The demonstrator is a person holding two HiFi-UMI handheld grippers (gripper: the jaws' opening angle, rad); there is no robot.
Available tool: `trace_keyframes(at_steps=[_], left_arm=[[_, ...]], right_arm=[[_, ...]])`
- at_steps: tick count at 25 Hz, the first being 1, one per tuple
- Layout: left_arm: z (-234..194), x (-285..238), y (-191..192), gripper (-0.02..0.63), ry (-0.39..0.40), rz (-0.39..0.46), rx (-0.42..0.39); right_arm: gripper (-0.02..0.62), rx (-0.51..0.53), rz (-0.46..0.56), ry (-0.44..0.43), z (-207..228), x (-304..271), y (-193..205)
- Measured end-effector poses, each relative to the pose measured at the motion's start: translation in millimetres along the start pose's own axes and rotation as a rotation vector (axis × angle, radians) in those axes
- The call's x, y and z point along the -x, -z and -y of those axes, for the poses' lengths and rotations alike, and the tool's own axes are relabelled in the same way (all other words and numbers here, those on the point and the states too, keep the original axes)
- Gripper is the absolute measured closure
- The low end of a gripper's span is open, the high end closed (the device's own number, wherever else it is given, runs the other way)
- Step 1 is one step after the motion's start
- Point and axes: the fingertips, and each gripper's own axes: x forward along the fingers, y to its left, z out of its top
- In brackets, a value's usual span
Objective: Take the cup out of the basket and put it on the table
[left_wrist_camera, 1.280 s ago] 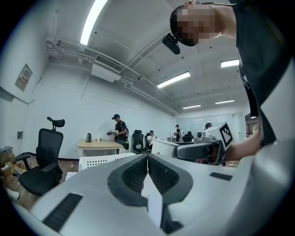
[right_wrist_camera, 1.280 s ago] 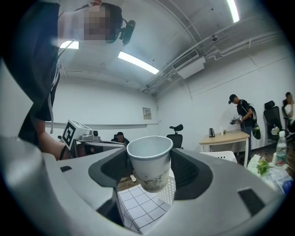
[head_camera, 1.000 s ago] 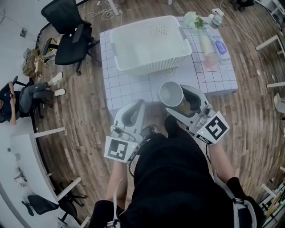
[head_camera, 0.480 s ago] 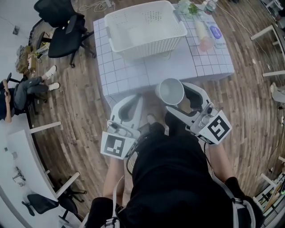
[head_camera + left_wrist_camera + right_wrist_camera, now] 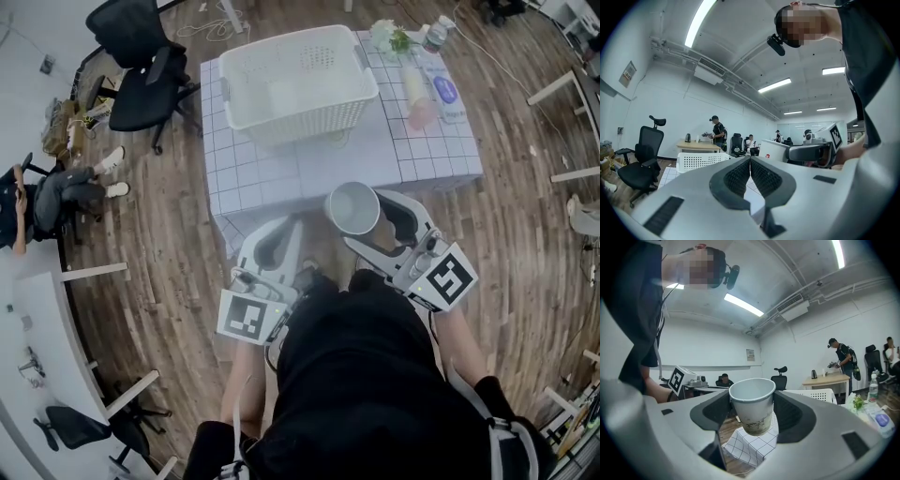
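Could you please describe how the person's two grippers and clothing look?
Both the left gripper and right gripper have white, rounded plastic shells with dark grey ribbed pads inside the jaws. Each carries a cube with black-and-white square markers. A black cable runs by the left one. The person wears a black top.

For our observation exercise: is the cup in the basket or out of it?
Out. The right gripper clamps the cup upright near the table edge; the basket stands apart on the table.

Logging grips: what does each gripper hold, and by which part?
Right gripper clamps the paper cup by its side wall; left gripper is shut and empty.
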Motion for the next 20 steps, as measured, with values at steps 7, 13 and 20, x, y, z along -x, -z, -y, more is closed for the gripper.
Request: trace_keyframes(at_steps=[7,13,20], left_arm=[[14,-10,-8,0.595,-0.01,0.003,-0.03],[18,-10,-10,0.595,-0.015,0.003,-0.038],[30,-8,-3,0.595,-0.007,-0.011,-0.021]], right_arm=[[0.293,-0.029,-0.014,-0.013,9,11,1],[0.293,-0.029,-0.025,-0.016,10,13,2],[0.293,-0.044,-0.039,-0.025,4,17,5]])
